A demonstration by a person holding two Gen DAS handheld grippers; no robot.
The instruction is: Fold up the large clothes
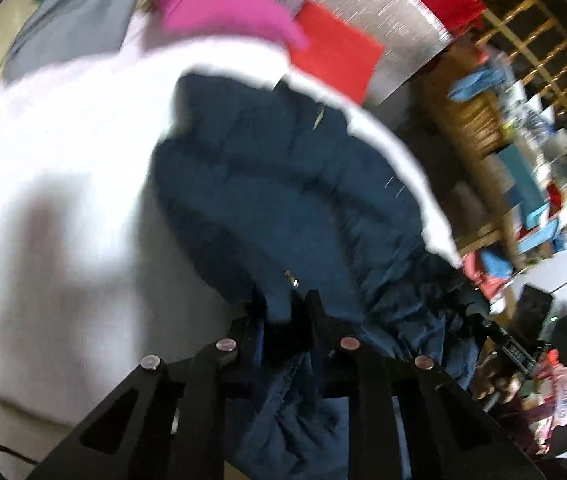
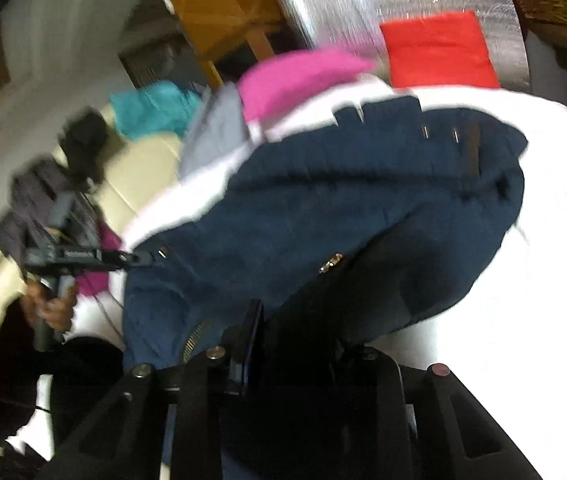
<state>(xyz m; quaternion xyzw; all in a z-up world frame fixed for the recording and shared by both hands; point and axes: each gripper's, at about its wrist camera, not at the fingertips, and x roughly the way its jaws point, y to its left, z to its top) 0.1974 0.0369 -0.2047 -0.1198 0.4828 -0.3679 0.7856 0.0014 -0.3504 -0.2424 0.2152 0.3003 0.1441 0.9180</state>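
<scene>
I note both the left tongs and right tongs clamped on the navy jacket; slippery padded fabric may slip free mid-fold.

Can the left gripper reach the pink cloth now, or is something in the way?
Probably not yet. The left gripper is shut on the navy jacket, so it would first have to let go. The pink cloth lies beyond the jacket on the white surface, with nothing else between them.

Wooden lattice, perhaps shelving (blurred).
</scene>
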